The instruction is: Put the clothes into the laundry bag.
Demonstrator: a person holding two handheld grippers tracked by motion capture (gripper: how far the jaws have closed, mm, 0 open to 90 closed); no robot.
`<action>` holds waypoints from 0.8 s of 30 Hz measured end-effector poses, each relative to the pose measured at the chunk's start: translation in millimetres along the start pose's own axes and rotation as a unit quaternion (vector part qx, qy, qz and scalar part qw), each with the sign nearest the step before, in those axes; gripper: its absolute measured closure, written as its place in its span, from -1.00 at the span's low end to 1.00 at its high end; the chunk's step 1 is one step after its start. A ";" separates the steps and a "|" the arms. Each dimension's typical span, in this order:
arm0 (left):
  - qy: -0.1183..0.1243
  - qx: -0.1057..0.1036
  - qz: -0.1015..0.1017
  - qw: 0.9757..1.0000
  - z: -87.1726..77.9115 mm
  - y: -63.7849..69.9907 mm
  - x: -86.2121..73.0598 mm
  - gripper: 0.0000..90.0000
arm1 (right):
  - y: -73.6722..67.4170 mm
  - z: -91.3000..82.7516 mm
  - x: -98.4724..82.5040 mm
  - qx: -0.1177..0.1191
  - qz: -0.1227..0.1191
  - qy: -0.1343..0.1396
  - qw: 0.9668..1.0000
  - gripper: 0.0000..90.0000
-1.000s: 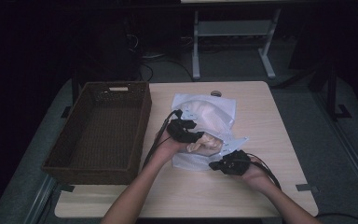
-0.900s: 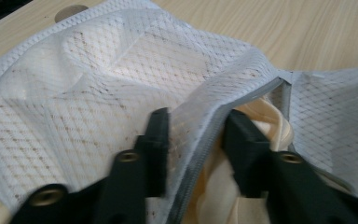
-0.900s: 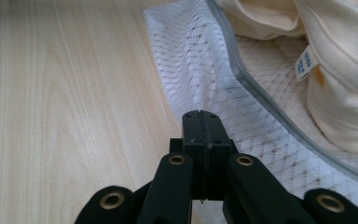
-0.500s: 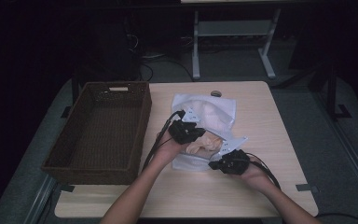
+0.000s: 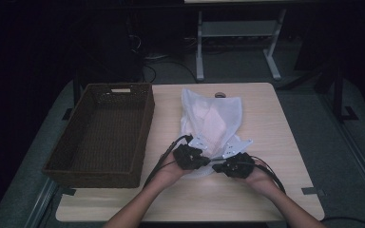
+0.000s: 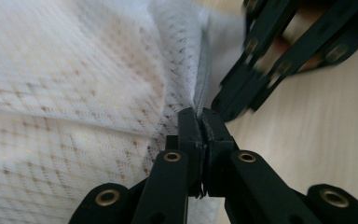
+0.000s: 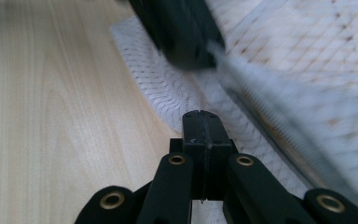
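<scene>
A white mesh bag [image 5: 212,122] lies flat a little right of the centre of the high view, stretching from the middle of the frame down toward its lower centre. Something pale pinkish shows through the netting. A grey zipper [image 6: 202,77] runs along its near edge, at the upper middle of the left gripper view.

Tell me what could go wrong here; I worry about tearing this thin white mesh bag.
The left gripper is shut on the white mesh laundry bag right at its grey zipper line, and the right gripper is shut on the bag's edge close by. Pulling the two apart could tear the fine mesh, or the thin fabric could slip out of the pinch.
</scene>
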State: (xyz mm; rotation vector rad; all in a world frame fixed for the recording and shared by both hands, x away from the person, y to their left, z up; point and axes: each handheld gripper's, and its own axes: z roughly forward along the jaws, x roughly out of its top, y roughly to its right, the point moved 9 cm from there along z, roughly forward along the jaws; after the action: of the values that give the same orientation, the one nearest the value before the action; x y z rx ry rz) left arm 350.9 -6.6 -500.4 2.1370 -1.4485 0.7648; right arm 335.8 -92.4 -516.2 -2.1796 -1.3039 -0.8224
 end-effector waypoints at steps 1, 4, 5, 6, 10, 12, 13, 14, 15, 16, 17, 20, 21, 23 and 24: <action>-0.006 0.005 0.002 1.000 2.6 -2.1 -2.1 0.95 | -0.4 0.1 -0.1 0.000 -0.001 0.000 1.000 1.00; -0.021 0.024 -0.001 0.999 9.9 -14.8 -7.2 0.95 | 0.1 1.0 -0.4 -0.002 -0.003 -0.003 1.000 1.00; -0.020 0.026 -0.006 0.999 12.5 -18.8 -7.7 0.95 | 0.8 1.2 -0.4 -0.003 -0.003 -0.002 1.000 1.00; -0.019 0.027 -0.012 0.999 15.7 -22.8 -8.1 0.96 | 1.7 1.2 -0.4 -0.005 -0.003 -0.003 1.000 1.00; -0.022 0.050 -0.011 0.998 23.0 -37.5 -5.1 0.96 | 8.2 1.1 0.5 -0.023 0.001 -0.001 1.000 1.00; -0.018 0.053 -0.017 0.998 25.8 -41.6 -2.4 0.96 | 12.3 1.1 0.5 -0.033 0.000 0.001 0.999 1.00; -0.015 0.054 -0.020 0.998 26.5 -42.5 -0.9 0.96 | 14.2 0.8 0.2 -0.039 0.003 0.001 0.999 1.00; -0.011 0.052 -0.021 0.998 25.9 -41.6 0.8 0.95 | 15.9 0.8 0.2 -0.041 0.004 0.002 0.999 1.00; -0.008 0.050 -0.021 0.998 24.8 -40.4 1.6 0.90 | 16.5 0.0 -0.2 -0.040 0.008 0.002 0.999 0.98; -0.005 0.045 -0.024 0.999 22.9 -38.2 2.5 0.84 | 16.3 -0.5 0.1 -0.037 0.009 0.005 0.999 0.95; 0.002 0.041 -0.030 0.999 19.0 -35.5 3.7 0.77 | 16.1 -1.4 0.6 -0.037 0.013 0.007 0.999 0.83; 0.018 0.025 -0.044 0.999 8.5 -30.3 6.1 0.54 | 15.6 -6.5 2.3 -0.037 0.019 0.018 0.999 0.58; 0.024 0.021 -0.050 0.998 3.5 -28.0 7.0 0.47 | 15.7 -7.8 2.5 -0.036 0.022 0.020 0.999 0.53; 0.034 0.013 -0.057 0.998 -3.7 -24.5 8.4 0.32 | 15.7 -10.9 2.6 -0.035 0.025 0.023 0.999 0.42; 0.041 0.011 -0.060 0.997 -7.9 -22.5 8.8 0.27 | 16.0 -12.2 2.4 -0.037 0.026 0.024 0.999 0.37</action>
State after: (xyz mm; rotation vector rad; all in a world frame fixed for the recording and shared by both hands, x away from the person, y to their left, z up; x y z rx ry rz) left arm 373.0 0.2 -489.9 2.1613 -1.2634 0.8156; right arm 347.9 -106.0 -507.2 -2.2266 -1.2057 -0.9107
